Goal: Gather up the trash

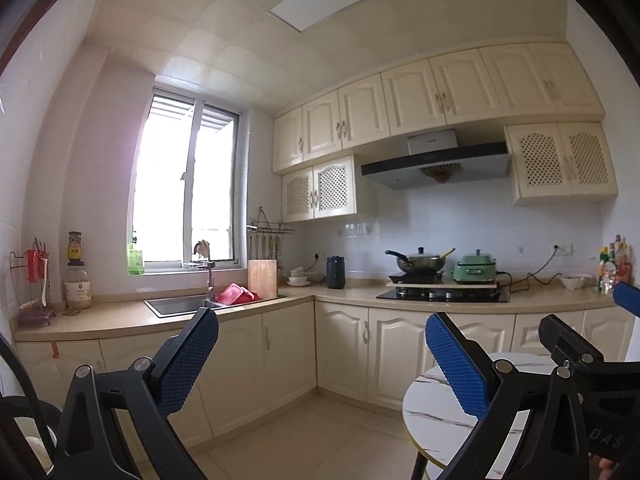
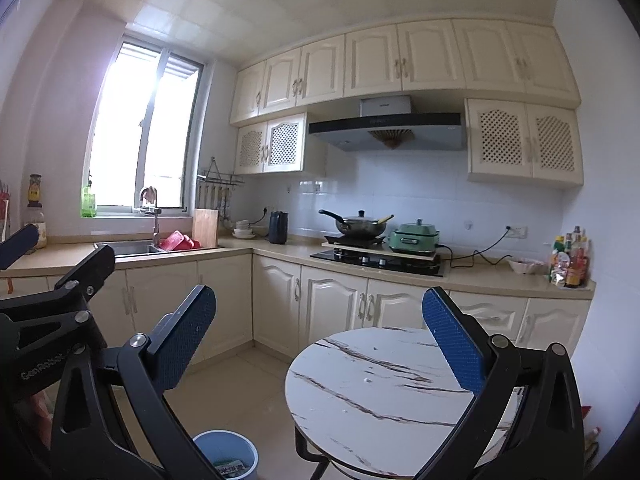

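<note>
We hold 2 grippers up in a kitchen, both aimed at the L-shaped worktop (image 2: 480,280). Left gripper (image 1: 322,354): blue-padded fingers spread wide, nothing between them. Right gripper (image 2: 320,334): same, fingers spread wide, nothing gripped. Each gripper shows at the edge of the other's view.

A blue bin (image 2: 226,454) stands on the floor just left of the round marble-pattern table (image 2: 380,392), near its left legs; some printed trash (image 2: 230,469) lies inside it. A few small specks sit on the tabletop; we can't tell what they are.

On the worktop: sink (image 2: 128,247) under the window, red item (image 2: 176,241) at the sink's right edge, wooden board (image 2: 205,227) upright just beside it. In the back corner, stacked white bowls (image 2: 243,229) and a dark kettle (image 2: 278,227). Wok with lid (image 2: 358,224) on the hob, green cooker (image 2: 416,236) just right of it, both on a wooden plank. At the right end, a white bowl (image 2: 524,266) and a cluster of sauce bottles (image 2: 570,258). At the left end, 2 stacked jars (image 1: 77,276).
</note>
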Tool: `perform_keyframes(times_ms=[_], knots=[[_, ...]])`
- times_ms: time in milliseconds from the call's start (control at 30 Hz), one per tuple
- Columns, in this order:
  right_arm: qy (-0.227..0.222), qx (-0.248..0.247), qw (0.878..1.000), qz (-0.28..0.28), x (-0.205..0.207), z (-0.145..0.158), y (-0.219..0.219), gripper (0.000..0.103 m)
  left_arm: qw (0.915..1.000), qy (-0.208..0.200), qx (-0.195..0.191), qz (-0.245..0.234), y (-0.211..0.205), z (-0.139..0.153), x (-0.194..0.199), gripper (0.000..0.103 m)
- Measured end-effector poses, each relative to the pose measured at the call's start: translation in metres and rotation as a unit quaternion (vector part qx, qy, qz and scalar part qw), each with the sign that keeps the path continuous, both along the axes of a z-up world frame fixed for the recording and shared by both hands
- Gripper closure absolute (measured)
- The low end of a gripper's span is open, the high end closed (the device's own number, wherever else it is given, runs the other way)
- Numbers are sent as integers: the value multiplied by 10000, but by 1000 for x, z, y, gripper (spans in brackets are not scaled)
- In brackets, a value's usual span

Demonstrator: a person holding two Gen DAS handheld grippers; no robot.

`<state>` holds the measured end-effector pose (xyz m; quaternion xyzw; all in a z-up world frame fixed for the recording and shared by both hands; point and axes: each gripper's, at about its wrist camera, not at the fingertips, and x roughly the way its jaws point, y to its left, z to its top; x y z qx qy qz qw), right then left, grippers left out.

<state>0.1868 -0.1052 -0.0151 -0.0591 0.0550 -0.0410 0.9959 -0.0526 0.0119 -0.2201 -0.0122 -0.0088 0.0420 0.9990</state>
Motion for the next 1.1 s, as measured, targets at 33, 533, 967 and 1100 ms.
perform_keyframes(times_ms=[33,533,967,1100], knots=[[-6,-4,10000,-12,0,0,1,0,10000,5,2,6,-1,1,0,1],[-181,45,9994,-296,-8,-3,5,0,9999,74,-54,-84,-2,46,42,1],[-153,92,9994,-304,-7,0,0,0,9999,116,-6,-112,14,59,52,1],[-144,110,9993,-315,-6,-1,-2,0,9998,134,6,-132,19,67,58,1]])
